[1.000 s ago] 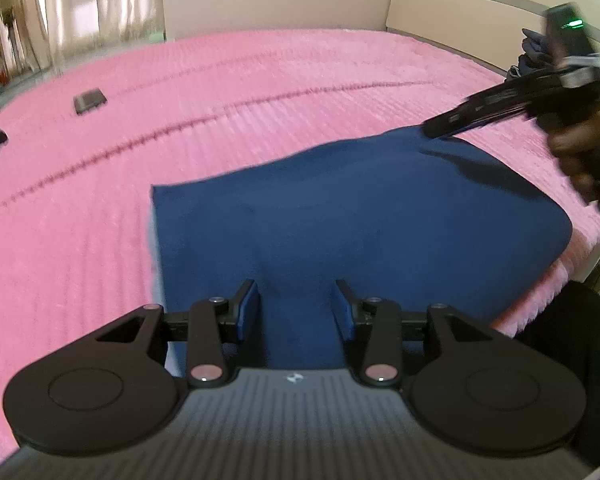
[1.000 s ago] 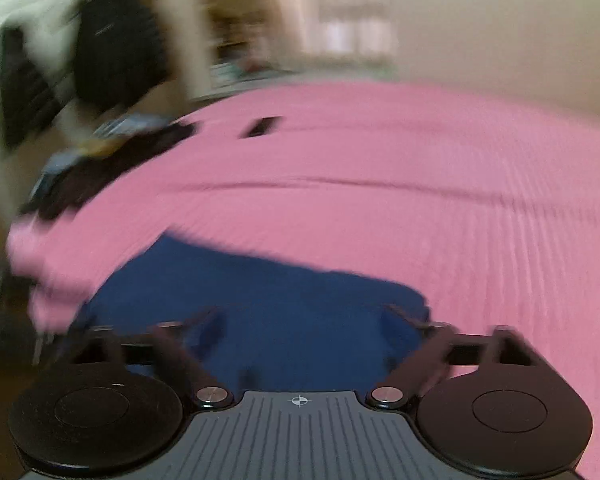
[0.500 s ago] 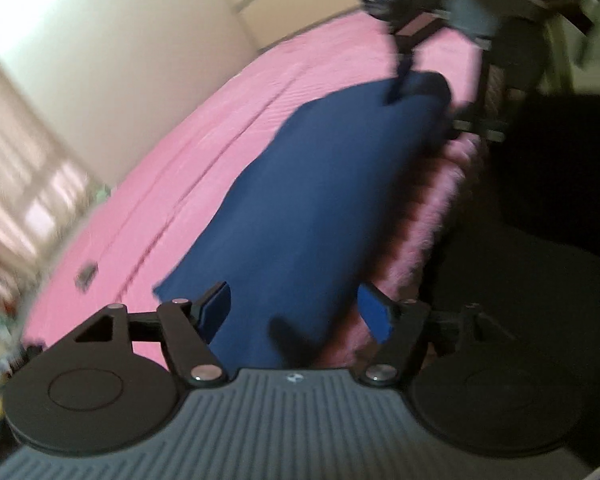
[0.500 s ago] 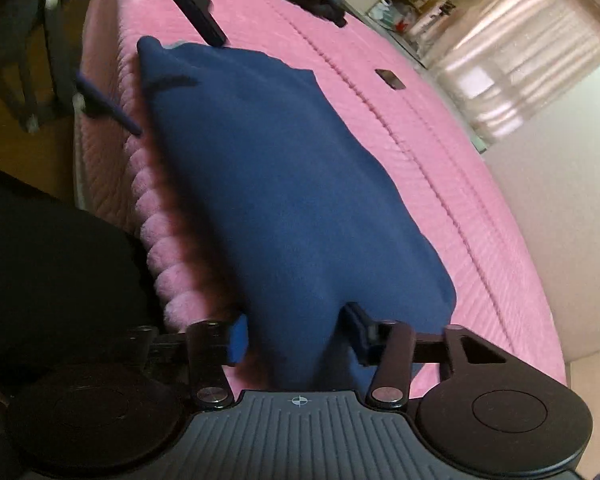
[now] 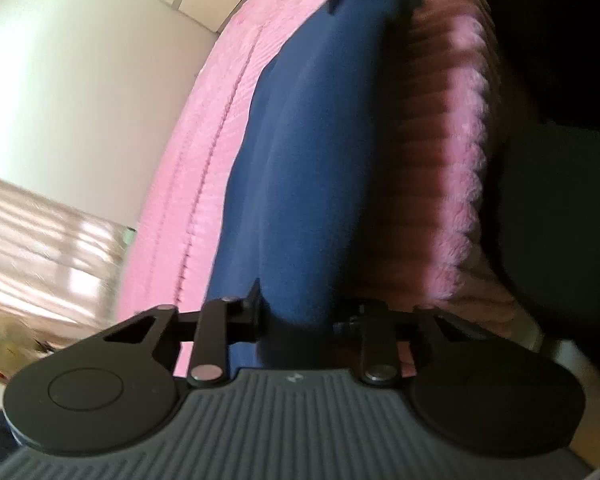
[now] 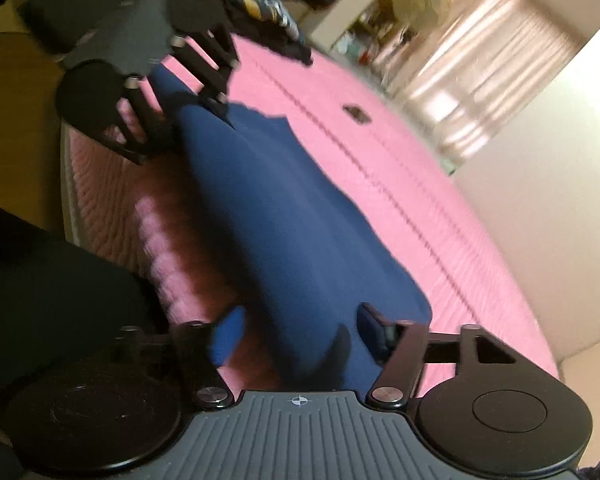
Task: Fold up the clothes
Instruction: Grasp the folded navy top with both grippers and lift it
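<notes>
Garment [image 5: 300, 140]: dark blue cloth, spread flat on a pink bedspread [image 5: 204, 132], lying along the near side of the bed. Left wrist view: the cloth's long near edge runs close to the bed's rounded, fluffy edge [image 5: 460, 152], beyond which stands a dark clothed figure [image 5: 560, 200]. The left gripper [image 5: 300, 308] sits at one short end of the cloth, jaws set apart with the blue fabric bunched between them; blur hides whether the pads press it, so the grip cannot be told. The right gripper shows only as blurred dark parts at the far end, top of view. Bare pink bedspread stretches from the cloth's far edge to a pale wall [image 5: 80, 60]. Right wrist view: the right gripper [image 6: 300, 324] stands wide open at the opposite short end, its fingers [image 6: 374, 326] either side of the cloth's corner, not closed on it. The left gripper [image 6: 196, 108] is at the far end, over the cloth's edge. A small dark object [image 6: 356, 114] lies well apart on the open bedspread; dark clothing [image 6: 268, 20] is piled at the bed's far end.
</notes>
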A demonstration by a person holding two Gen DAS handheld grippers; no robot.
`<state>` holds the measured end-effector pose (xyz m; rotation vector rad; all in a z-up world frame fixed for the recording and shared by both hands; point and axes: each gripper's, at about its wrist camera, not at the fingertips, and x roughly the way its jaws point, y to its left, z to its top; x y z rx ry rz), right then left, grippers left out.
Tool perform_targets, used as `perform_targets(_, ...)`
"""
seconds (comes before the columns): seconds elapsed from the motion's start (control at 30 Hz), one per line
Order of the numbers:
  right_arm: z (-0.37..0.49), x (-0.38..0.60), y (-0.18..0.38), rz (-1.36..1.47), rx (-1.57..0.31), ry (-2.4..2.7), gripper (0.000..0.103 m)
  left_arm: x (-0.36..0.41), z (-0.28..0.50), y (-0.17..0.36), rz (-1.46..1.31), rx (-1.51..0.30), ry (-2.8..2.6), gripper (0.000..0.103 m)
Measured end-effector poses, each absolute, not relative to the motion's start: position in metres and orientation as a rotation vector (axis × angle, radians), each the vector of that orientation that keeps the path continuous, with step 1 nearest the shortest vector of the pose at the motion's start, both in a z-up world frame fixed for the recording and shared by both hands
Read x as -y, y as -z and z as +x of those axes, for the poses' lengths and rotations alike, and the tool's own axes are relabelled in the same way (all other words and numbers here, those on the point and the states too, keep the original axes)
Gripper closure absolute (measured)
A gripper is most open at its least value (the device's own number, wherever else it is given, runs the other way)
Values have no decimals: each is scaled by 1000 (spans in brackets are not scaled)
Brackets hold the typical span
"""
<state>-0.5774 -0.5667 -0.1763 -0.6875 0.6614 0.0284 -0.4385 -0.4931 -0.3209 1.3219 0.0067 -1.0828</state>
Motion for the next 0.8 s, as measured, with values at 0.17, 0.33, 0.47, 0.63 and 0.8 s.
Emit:
perform_targets(0.17,-556,560,202,-845,-695,7,38,498,-415,294,1117,-190,1147,81)
perform_targets(0.33,-538,580,219,-895,-756,43,57,503,-410,289,1106,-229,1155,81)
perform_targets(0.47,-544,591,214,-851,-715,1,67,507,-412,292,1152,-223,1146,80)
perform_targets(0.63,-532,616,209,-822,-646,-104,68,512,-415,295,1210,-216,1133,80)
perform_targets(0.8,-516,648,181,-714,-655,-219,70,530,-413,283,1274,-264,1133,82)
